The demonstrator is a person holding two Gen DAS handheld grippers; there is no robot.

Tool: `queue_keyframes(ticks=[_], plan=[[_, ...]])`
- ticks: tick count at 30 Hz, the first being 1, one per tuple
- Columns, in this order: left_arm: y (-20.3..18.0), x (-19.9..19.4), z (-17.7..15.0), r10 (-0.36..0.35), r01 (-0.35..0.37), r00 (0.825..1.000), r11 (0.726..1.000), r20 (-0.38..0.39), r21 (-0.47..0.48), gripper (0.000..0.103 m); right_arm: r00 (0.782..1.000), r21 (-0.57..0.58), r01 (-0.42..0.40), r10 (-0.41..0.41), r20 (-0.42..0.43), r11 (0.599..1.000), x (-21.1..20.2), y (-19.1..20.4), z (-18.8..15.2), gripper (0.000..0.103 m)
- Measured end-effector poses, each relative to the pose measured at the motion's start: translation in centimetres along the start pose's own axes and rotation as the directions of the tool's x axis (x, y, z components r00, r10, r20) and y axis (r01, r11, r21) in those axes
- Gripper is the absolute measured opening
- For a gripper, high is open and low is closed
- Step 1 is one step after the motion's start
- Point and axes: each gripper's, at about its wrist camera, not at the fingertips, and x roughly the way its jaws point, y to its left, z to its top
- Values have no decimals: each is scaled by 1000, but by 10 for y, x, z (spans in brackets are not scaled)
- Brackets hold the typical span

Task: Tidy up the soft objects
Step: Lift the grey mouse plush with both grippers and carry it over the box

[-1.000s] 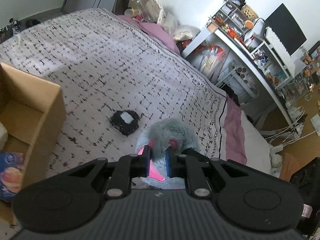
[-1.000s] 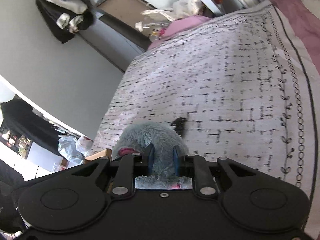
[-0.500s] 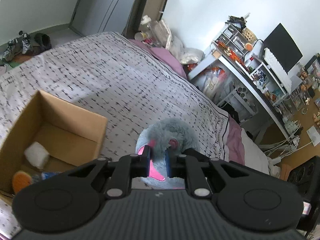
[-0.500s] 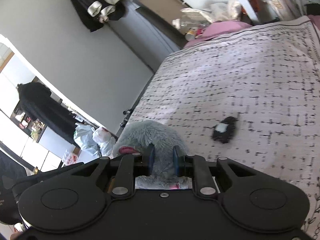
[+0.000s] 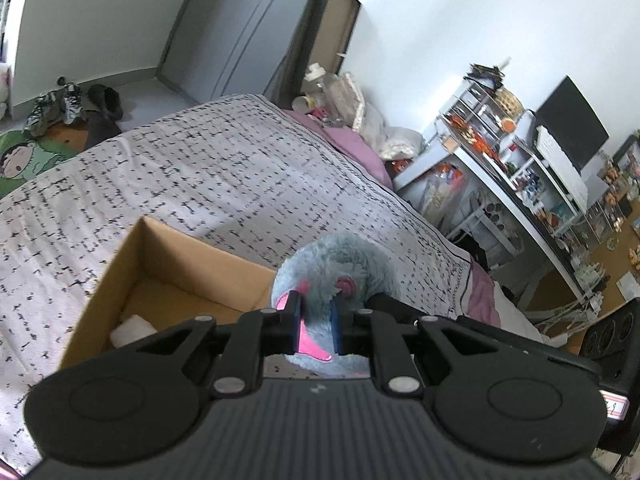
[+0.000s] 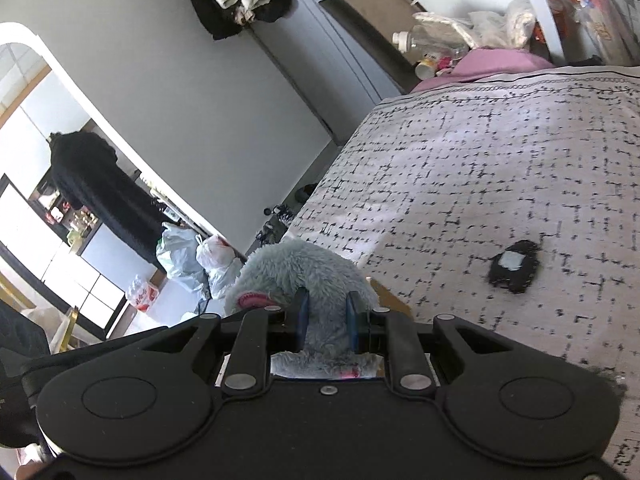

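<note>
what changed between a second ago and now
Both grippers carried the grey plush toy across the bed toward the cardboard box, which slid from the left edge to just beside the toy. The small black object was left on the bedspread. Left gripper and right gripper stayed clamped on the toy.

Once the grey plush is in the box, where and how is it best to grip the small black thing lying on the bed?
Probably across its short sides, coming from straight above. The small black object lies flat and alone on the bedspread, with bare cover all around, so the jaws can straddle it. It is blurred, so its material cannot be told.
</note>
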Motion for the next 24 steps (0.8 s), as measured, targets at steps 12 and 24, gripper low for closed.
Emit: queue_keyframes(ticks=[12,24], plan=[[57,3,9,25,-23,1000,996,14,-86,14,998,-55,-3,0,-62,998,49,28,-6,19],[103,33,4,58,-62,998,982,-26,-179,14,985,-75,53,-65,-157,996,102,29,-18,19]])
